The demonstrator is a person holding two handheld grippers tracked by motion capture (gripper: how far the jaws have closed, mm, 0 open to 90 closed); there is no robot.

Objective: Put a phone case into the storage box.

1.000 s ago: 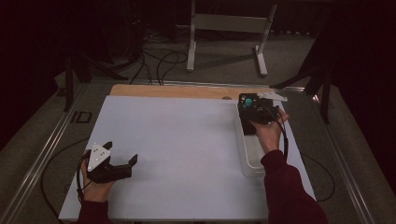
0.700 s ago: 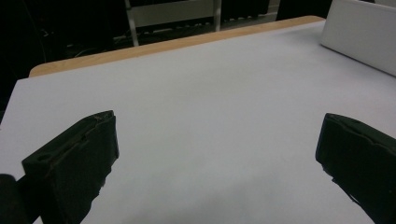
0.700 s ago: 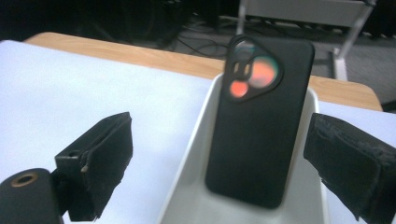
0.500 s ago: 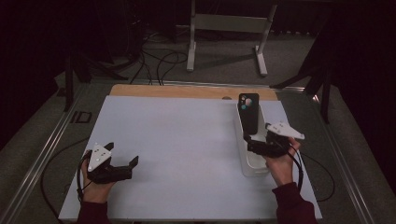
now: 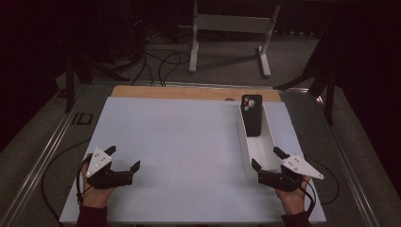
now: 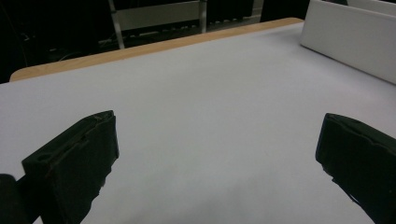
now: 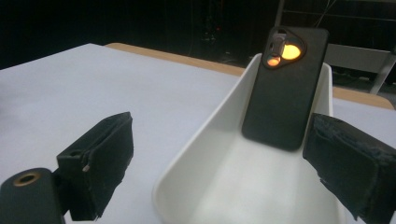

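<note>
A black phone point(image 5: 252, 114) point(image 7: 286, 88) leans back-side up against the far end of a long white tray point(image 5: 265, 151) point(image 7: 219, 140) at the table's right. My right gripper point(image 5: 266, 158) point(image 7: 219, 158) is open at the tray's near end, its jaws straddling the rim, holding nothing. My left gripper point(image 5: 124, 157) point(image 6: 215, 158) rests open near the front left of the white table, empty, with bare tabletop between its jaws.
The white mat point(image 5: 179, 142) covers a wooden table with a strip of wood point(image 5: 189, 92) along the far edge. The tray's side point(image 6: 345, 42) appears at the upper right in the left gripper view. Cables and a metal stand point(image 5: 227, 28) lie on the floor beyond.
My right gripper let go of the phone at the tray's far end and drew back toward the person to the tray's near end. The left gripper stayed put.
</note>
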